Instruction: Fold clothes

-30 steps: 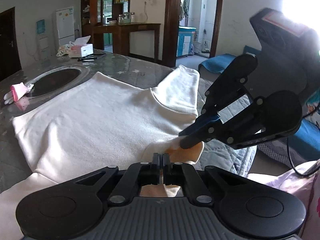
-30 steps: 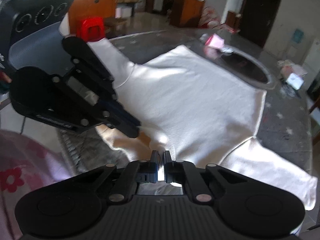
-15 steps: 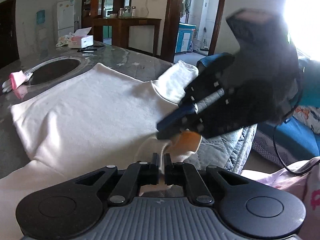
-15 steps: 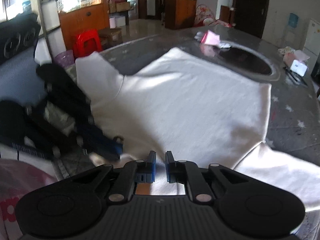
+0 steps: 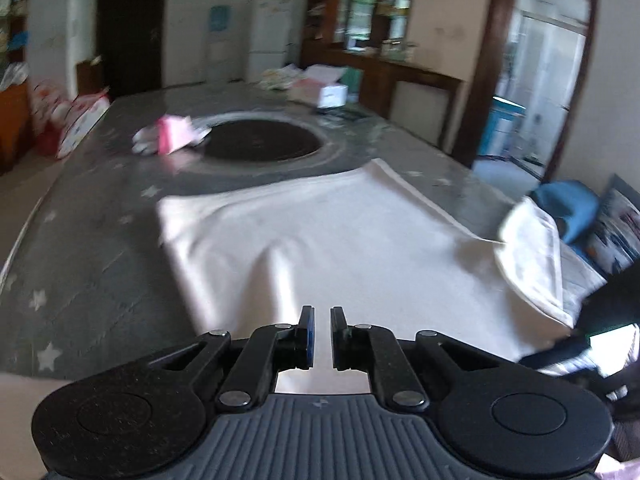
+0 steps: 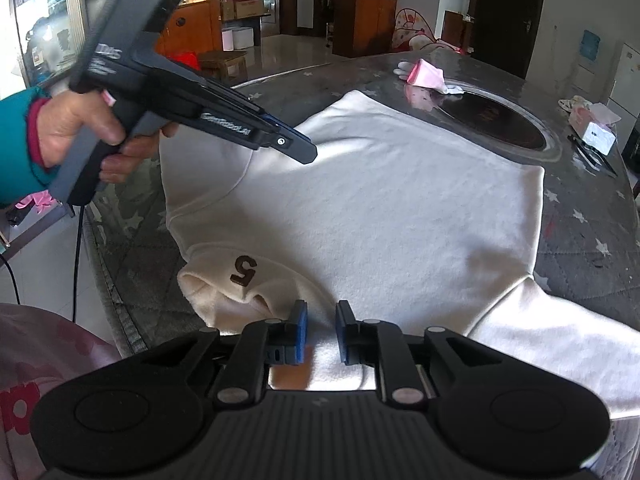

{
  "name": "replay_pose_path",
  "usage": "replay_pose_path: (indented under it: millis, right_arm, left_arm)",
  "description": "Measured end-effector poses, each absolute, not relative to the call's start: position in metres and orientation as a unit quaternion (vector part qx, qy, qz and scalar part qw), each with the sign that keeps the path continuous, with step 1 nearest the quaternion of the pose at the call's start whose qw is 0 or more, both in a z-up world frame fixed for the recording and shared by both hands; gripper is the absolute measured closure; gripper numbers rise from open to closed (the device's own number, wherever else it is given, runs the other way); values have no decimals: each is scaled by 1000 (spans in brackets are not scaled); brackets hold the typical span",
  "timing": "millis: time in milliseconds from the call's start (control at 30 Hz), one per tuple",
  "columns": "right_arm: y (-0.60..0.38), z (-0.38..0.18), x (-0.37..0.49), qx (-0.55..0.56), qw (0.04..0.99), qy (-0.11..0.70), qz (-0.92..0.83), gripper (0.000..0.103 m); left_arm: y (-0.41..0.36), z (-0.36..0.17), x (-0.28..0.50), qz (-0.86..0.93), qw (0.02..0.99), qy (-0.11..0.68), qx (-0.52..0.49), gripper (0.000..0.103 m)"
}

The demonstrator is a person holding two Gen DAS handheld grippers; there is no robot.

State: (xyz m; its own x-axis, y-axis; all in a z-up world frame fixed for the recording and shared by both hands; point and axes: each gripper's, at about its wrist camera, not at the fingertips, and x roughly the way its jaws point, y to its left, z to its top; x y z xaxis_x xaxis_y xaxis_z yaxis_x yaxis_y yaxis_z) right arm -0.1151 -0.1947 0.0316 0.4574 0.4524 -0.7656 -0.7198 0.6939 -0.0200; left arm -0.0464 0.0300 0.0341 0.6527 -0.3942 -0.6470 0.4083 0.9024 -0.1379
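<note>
A white sweatshirt (image 6: 380, 200) lies spread flat on the grey star-patterned table (image 6: 592, 216), its collar end toward me with a brown "5" label (image 6: 243, 270). It also shows in the left wrist view (image 5: 320, 240), with one sleeve (image 5: 532, 248) folded over at the right. My right gripper (image 6: 319, 320) is open and empty, just above the cloth near the collar. My left gripper (image 5: 320, 334) is open and empty above the sweatshirt's body; in the right wrist view (image 6: 308, 152) it hovers over the far shoulder.
A dark round inset (image 5: 260, 142) sits in the table's middle, with a pink and white item (image 5: 168, 140) beside it. A tissue box (image 5: 324, 90) stands at the far edge. The table's near edge (image 6: 116, 300) drops to the floor at left.
Both grippers have let go of the collar and opened. The left gripper has lifted and swung away over the sweatshirt. The collar now lies flat on the cloth.
</note>
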Motion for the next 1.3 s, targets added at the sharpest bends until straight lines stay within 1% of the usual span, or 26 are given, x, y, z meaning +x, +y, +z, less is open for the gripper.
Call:
replay_pose_path:
  millis: [233,300,800,933,1067,1100,1167,1300]
  right_arm:
    - [-196,31,-113,-170,838,385,347,84]
    - [-196,31,-113,-171,838,385,347,84]
    - [-195,29,-112,-167,841,386,341,81]
    - [-195,28,-113,-168,841,385,340,80]
    - [-196,28,-112,-165,843,385,337,78]
    - [-196,28,-112,-165,843,385,337,78]
    - [-195,27,-112,-165,844,384,336,77]
    - [-196,29,-111,-159,848,381,333,76]
  left_arm:
    - [46,26,-46,-185,914,361,12,94]
    - [50,27,-48,-186,914,362,4,90]
    - [67,30,-28,-140,921,361,-38,89]
    - [56,27,-26,-126,927,353,17,89]
    - [58,26,-24,-105,930,351,40,89]
    - [59,25,-23,-100,930,352,39,84]
    - [64,25,-20,-96,929,357,27,80]
    - [62,31,-23,-99,930,354,17,80]
